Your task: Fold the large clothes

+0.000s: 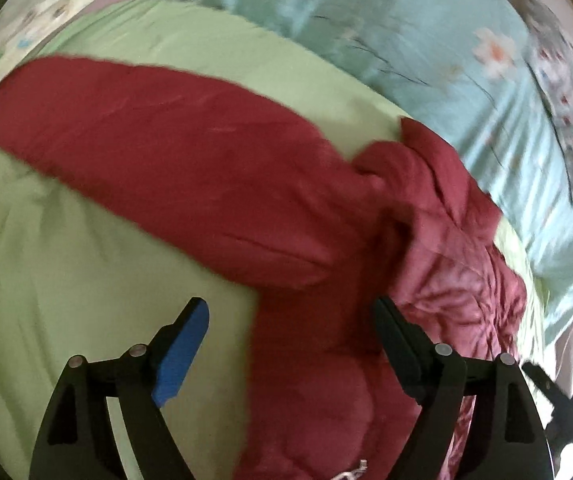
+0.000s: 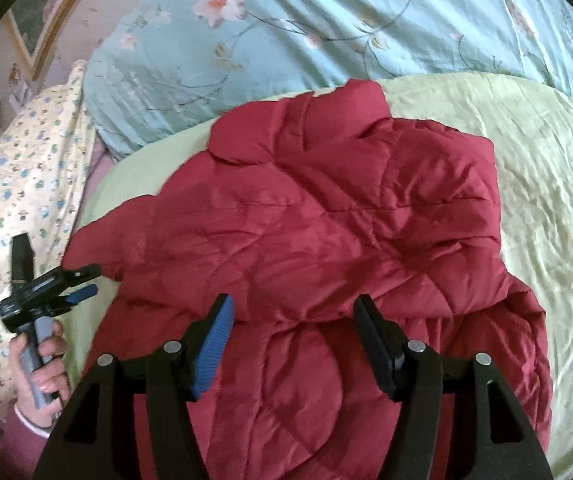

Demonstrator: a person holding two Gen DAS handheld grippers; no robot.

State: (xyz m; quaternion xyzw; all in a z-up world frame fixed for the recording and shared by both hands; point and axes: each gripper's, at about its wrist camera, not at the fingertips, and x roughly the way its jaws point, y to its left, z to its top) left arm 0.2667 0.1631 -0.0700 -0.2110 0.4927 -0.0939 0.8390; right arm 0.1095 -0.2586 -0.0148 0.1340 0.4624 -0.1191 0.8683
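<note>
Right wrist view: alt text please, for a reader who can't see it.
A red quilted jacket lies partly folded on a pale green sheet. The right gripper hovers open above it; the left gripper is open beside its left edge.

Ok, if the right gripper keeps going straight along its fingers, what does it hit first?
Most likely the red padded jacket. The right gripper stands open with nothing between its pads, and the jacket's folded body fills the view ahead. How far off it lies is unclear.
</note>
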